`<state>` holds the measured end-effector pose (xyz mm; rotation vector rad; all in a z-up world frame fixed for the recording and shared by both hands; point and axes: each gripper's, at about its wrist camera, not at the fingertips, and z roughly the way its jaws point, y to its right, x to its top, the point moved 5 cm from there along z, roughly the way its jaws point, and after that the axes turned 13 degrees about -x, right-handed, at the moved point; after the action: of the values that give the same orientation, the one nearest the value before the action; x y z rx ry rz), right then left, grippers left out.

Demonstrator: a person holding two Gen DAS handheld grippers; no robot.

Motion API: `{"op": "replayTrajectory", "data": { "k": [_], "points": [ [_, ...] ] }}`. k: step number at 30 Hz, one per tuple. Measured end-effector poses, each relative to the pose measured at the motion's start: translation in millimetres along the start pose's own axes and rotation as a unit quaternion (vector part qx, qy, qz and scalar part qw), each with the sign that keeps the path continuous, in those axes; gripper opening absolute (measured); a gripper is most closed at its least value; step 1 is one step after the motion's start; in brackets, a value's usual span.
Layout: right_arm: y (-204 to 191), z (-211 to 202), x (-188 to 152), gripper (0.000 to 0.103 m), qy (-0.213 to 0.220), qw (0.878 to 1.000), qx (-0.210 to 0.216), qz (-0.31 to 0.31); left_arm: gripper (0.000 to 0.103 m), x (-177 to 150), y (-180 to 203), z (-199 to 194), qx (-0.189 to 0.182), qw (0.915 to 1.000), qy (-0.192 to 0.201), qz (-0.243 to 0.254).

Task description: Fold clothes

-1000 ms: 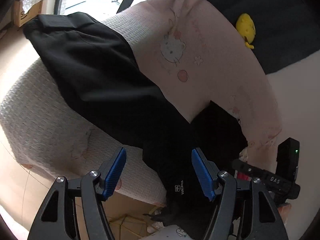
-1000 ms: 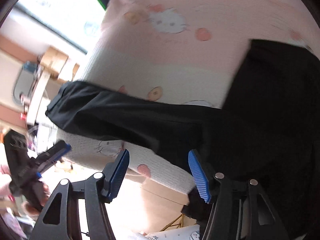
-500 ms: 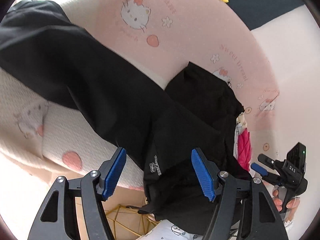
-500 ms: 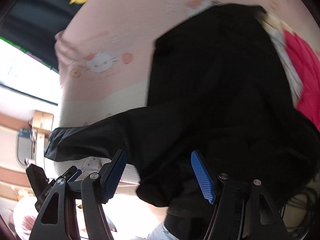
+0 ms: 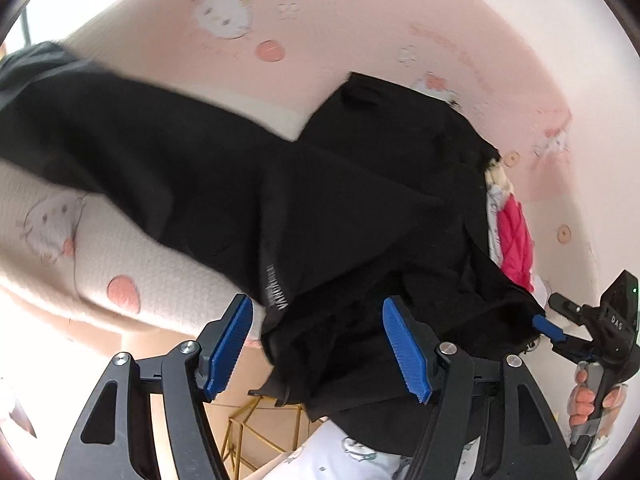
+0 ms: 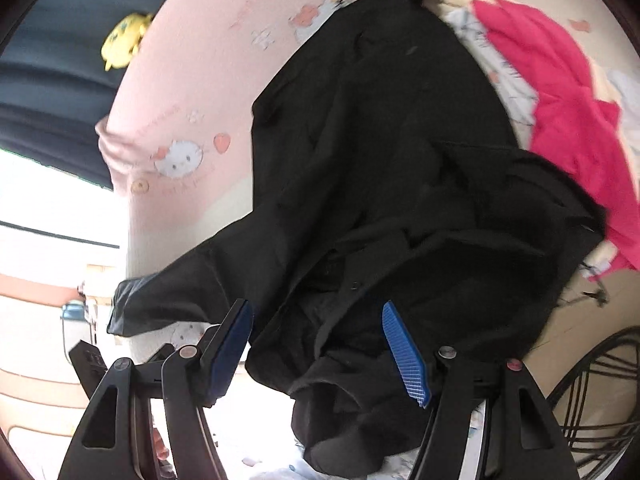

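both tongs gape over black garment.

Black garment sprawled on the pink cartoon-cat bedding
Crumpled and unfolded; one long part stretches off to the left; small white lettering near its front edge; pink clothing bunched against its right side.

A pink blanket printed with cartoon cats covers the bed. At its far edge in the right wrist view sits a yellow plush toy — against dark blue bedding. A gold wire frame stands on the floor below.
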<state>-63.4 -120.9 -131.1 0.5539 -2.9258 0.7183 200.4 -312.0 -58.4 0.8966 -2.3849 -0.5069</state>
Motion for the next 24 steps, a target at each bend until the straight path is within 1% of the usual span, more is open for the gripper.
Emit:
{"op": "replayTrajectory", "data": {
  "k": [3, 5, 7, 9, 11, 15, 16, 19, 21, 24],
  "points": [
    [19, -14, -1, 0.068, 0.021, 1.0, 0.007, 0.017, 0.066, 8, 20, 11, -0.006, 0.9996, -0.008, 0.028],
    [34, -23, 1, 0.073, 0.038, 0.999, 0.004, 0.027, 0.066, 7, 32, 20, -0.006, 0.9991, -0.016, 0.039],
    [52, -28, 4, 0.073, 0.051, 0.998, 0.0, 0.042, 0.066, 5, 45, 33, -0.01, 0.9983, -0.027, 0.051],
    [68, -29, 5, 0.073, 0.057, 0.997, 0.007, 0.057, 0.066, 2, 61, 44, -0.013, 0.997, -0.037, 0.066],
    [86, -27, 6, 0.073, 0.056, 0.995, 0.004, 0.077, 0.066, -1, 75, 55, -0.011, 0.9954, -0.047, 0.083],
    [117, -13, 5, 0.073, 0.046, 0.993, -0.036, 0.1, 0.066, -4, 103, 79, 0.005, 0.9899, -0.071, 0.122],
    [125, -8, 3, 0.073, 0.04, 0.992, -0.035, 0.111, 0.066, -5, 111, 85, 0.005, 0.9884, -0.076, 0.132],
    [147, 6, -4, 0.073, 0.026, 0.989, -0.003, 0.147, 0.066, -9, 131, 99, 0.005, 0.9839, -0.091, 0.154],
    [163, 15, -8, 0.073, 0.025, 0.985, 0.003, 0.168, 0.066, -14, 146, 110, 0.004, 0.9792, -0.105, 0.174],
    [173, 19, -5, 0.073, 0.04, 0.981, 0.023, 0.19, 0.066, -26, 168, 126, 0.001, 0.9695, -0.128, 0.209]
  ]
}}
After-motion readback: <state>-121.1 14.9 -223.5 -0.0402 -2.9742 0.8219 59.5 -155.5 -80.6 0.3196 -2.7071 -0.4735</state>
